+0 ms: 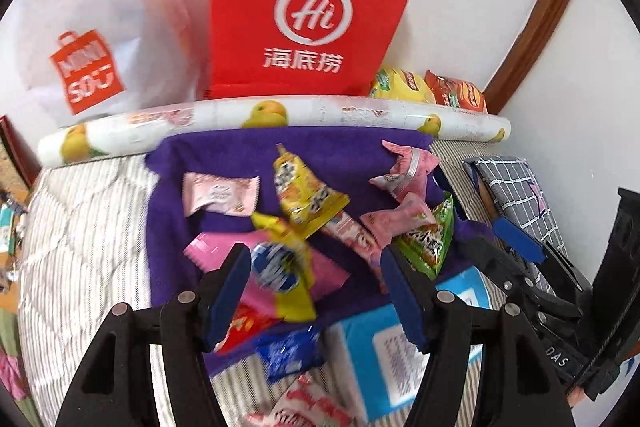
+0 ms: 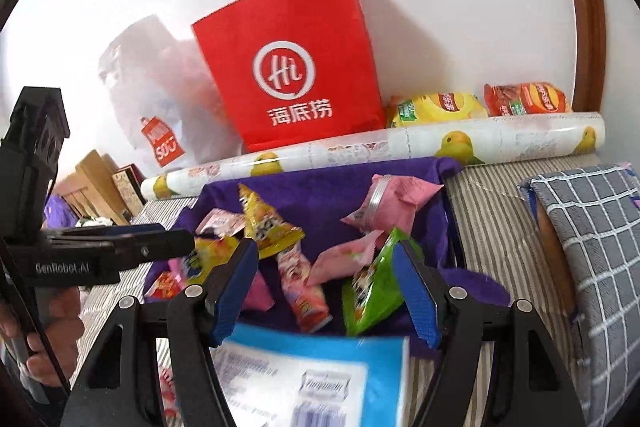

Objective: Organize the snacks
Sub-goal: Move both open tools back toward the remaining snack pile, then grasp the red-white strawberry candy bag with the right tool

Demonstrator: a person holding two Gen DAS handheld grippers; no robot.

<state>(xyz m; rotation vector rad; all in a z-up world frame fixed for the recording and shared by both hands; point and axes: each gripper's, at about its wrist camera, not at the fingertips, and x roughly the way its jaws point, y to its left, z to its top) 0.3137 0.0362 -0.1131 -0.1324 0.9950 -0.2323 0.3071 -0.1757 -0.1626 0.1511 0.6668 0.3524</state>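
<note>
On the purple cloth [image 1: 224, 155], loose snack packets are scattered: a yellow packet [image 1: 304, 195] near its middle, a green packet [image 2: 374, 285] toward its right edge. Above the cloth, the left gripper [image 1: 316, 291] and the right gripper [image 2: 326, 287] are both held open, nothing clasped. Behind the cloth, a red bag [image 2: 292, 67] is stood.

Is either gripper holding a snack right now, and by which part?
Neither. The left gripper and the right gripper are both open above the snacks, with nothing pinched; the green packet lies loose between the right fingers.
</note>
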